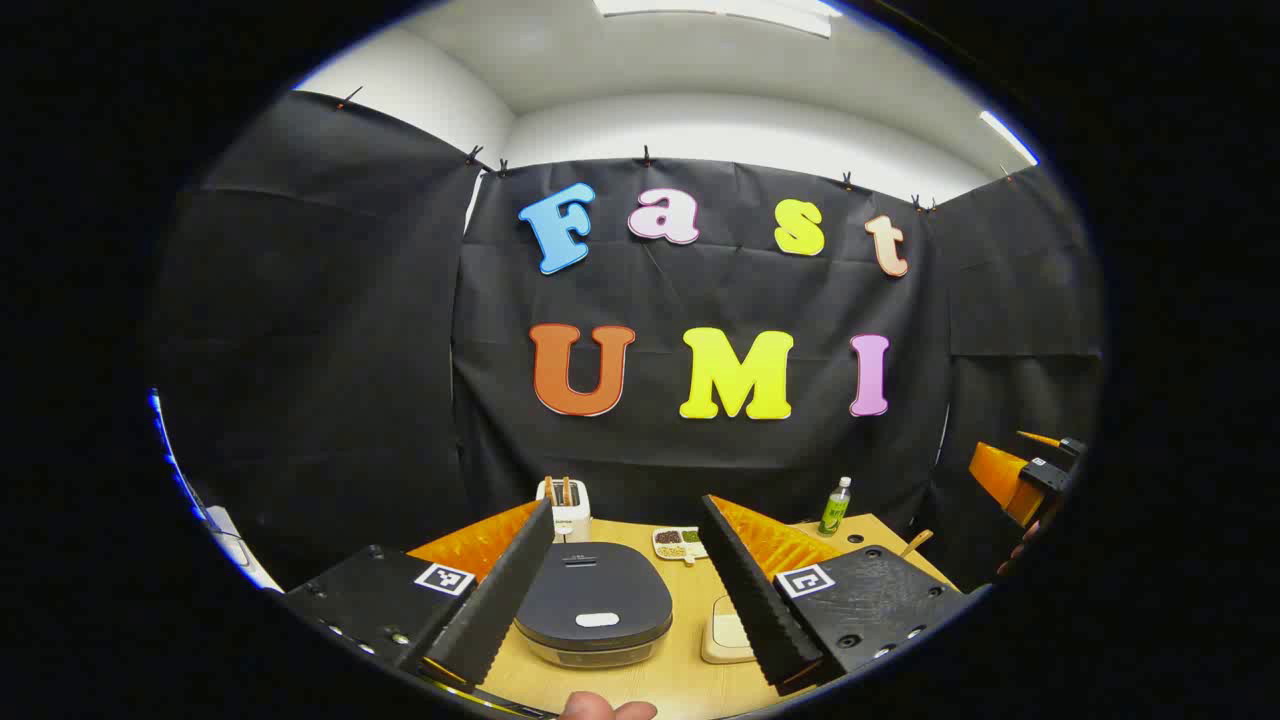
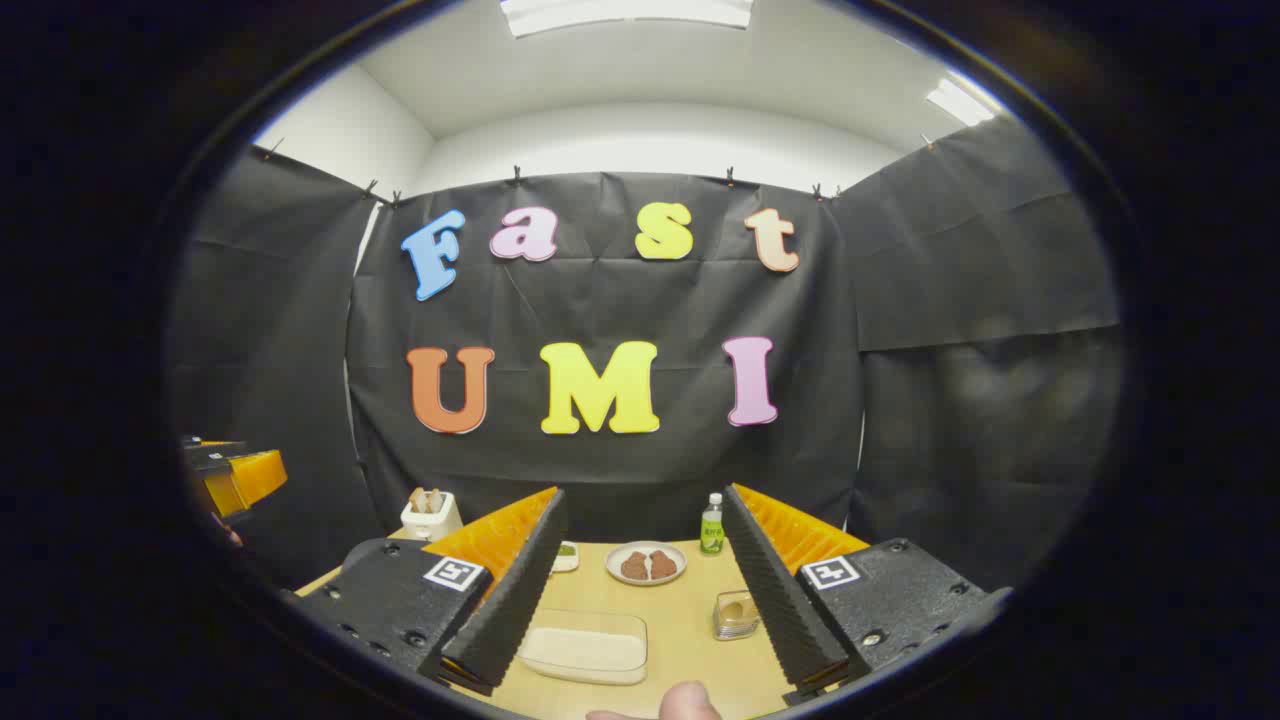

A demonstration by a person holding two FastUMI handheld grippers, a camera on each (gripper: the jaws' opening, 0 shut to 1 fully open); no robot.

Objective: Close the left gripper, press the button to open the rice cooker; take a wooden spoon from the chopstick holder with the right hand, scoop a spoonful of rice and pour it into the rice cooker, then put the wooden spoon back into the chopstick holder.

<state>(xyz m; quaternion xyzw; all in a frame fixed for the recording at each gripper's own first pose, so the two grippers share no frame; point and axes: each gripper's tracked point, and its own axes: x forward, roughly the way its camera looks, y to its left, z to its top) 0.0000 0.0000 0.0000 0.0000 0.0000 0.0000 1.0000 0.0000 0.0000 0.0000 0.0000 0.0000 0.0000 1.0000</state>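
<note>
— What encloses the booth?
— Black cloth hung as walls on three sides, clipped along its top edge, creased in places; above it a white wall rises to a white ceiling.
— And the light?
— Bright ceiling panels overhead, another strip off to the right; the room is evenly lit.
— Any furniture?
— A light wooden table stands against the back cloth.

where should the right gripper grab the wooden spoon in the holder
Grip the bare handle end of the wooden spoon above the rim of the white chopstick holder, coming from above. It stands upright, bowl hidden inside, so only the handle is free. The right gripper is open.
</note>
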